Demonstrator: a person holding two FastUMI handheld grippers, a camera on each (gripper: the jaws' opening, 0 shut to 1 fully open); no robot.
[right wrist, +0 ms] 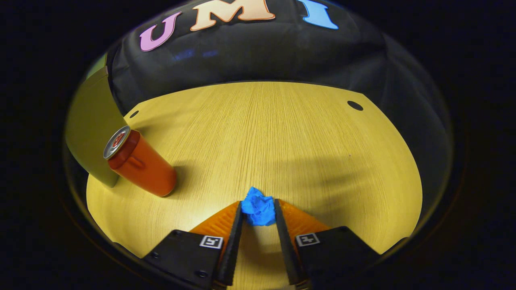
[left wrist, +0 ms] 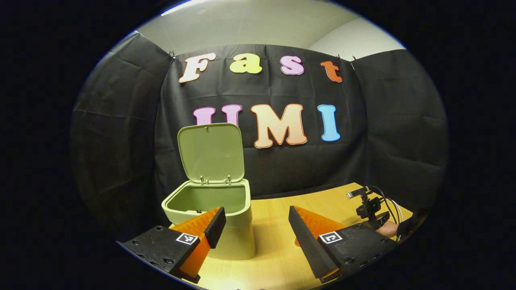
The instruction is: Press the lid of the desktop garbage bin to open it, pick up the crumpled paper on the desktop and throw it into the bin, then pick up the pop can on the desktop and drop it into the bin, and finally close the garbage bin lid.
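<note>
Bin [left wrist: 219, 217] stands on the desktop [right wrist: 282, 133] with its lid [left wrist: 211, 153] swung up and upright at the back, mouth clear. My left gripper [left wrist: 254, 233] hangs in front of it, jaws spread wide, nothing between them. My right gripper [right wrist: 258, 221] has its jaws drawn in on the crumpled paper [right wrist: 258, 210], the wad seated right at the fingertips, both pads pressing its sides. Pop can [right wrist: 141, 163] stands upright to my right gripper's left, just beside the bin wall [right wrist: 90, 133], apart from the paper. Step in hand, as I judge it: getting the paper up and over to the open mouth. The hold is far out at the tips and the wad is soft, so I would keep the squeeze steady, lift straight, pass above the can rather than brush it, and let go only once well over the opening, clear of the raised lid. Hard to make out: whether the wad rests on the wood or is just off it; the underside is hidden by my fingers. Bin's interior floor is out of sight. In the right gripper view the bin is cut off at the edge. A hand [left wrist: 389, 228] behind a small camera mount [left wrist: 369, 207] is barely readable in the left gripper view.
</note>
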